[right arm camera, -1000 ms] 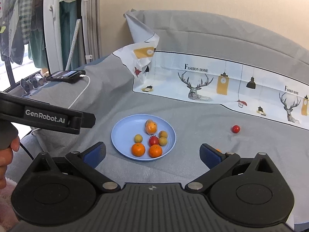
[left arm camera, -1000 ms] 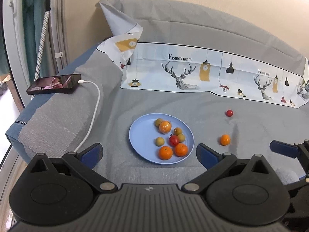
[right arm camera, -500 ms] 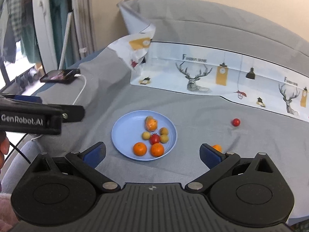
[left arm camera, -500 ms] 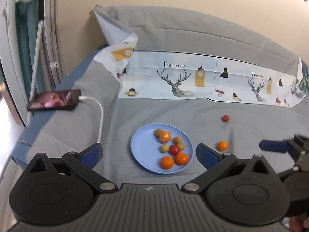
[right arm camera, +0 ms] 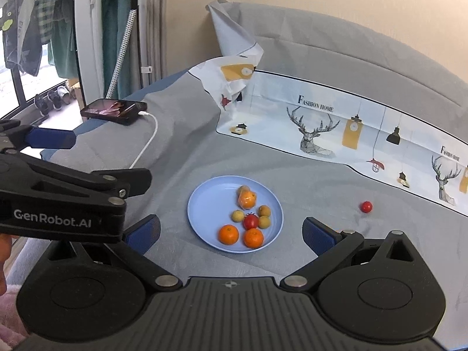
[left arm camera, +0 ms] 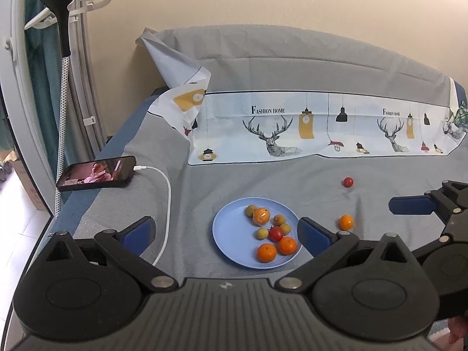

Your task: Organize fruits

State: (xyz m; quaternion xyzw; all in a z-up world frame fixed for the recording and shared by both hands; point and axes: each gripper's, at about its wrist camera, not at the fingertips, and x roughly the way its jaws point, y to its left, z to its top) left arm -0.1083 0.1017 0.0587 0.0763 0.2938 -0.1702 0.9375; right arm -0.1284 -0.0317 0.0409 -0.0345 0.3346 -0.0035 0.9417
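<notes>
Hovering above the near edge of a bed covered in grey cloth (left arm camera: 263, 175), the left tool (left arm camera: 226, 234) has its blue-padded fingers spread wide with nothing between them, and the right tool (right arm camera: 231, 232) is spread just as wide and just as empty. Framed between each pair of fingers sits a round pale-blue plate (left arm camera: 231, 228) holding the gathered fruit: two bright, smooth oranges (left arm camera: 266, 252) touching side by side at the near rim, a glossy red cherry tomato (left arm camera: 276, 233) just behind them, several small dull yellow-brown round fruits (left arm camera: 262, 233) around it, and one orange wrapped in clear film (left arm camera: 261, 216) at the far side. Off the plate to the right, a loose small orange (left arm camera: 346, 222) lies on the cloth just beside the left tool's right finger, and a second red cherry tomato (left arm camera: 348, 182) lies farther back, well apart from the plate. At the bed's left edge a phone (left arm camera: 98, 173) with a lit screen rests with a white cable (left arm camera: 166, 193) plugged in.
</notes>
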